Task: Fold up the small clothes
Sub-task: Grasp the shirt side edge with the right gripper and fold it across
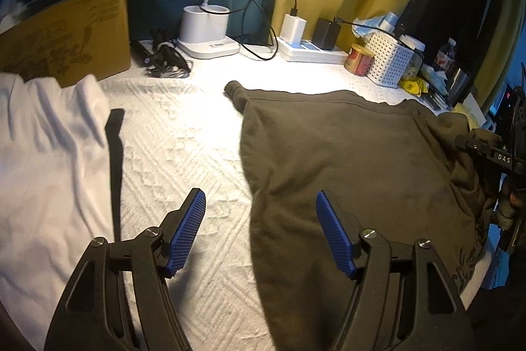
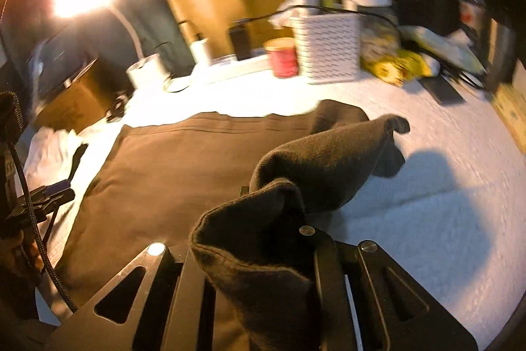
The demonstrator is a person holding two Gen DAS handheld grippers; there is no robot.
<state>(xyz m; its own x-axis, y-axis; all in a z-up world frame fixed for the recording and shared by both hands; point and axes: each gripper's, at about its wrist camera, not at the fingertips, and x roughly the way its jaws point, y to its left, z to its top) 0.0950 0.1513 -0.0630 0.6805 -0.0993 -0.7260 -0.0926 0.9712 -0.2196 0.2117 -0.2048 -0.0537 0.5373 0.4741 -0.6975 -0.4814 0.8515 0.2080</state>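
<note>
A dark olive garment [image 1: 345,160] lies spread on the white quilted surface [image 1: 184,153]. My left gripper [image 1: 261,232] is open and empty, with its blue pads [image 1: 187,232] just above the garment's left edge. My right gripper [image 2: 273,219] is shut on the garment's right sleeve or edge [image 2: 315,160] and holds it lifted and folded over the body of the garment [image 2: 171,170]. The cloth hides its fingertips. The right gripper also shows at the right edge of the left wrist view [image 1: 493,153], bunching the cloth.
A white garment [image 1: 49,153] and a dark strap [image 1: 115,166] lie at the left. A cardboard box [image 1: 69,35], a lit desk lamp [image 1: 205,32], a power strip [image 1: 312,51], a red can [image 1: 360,59] and a white perforated basket [image 1: 389,60] line the back.
</note>
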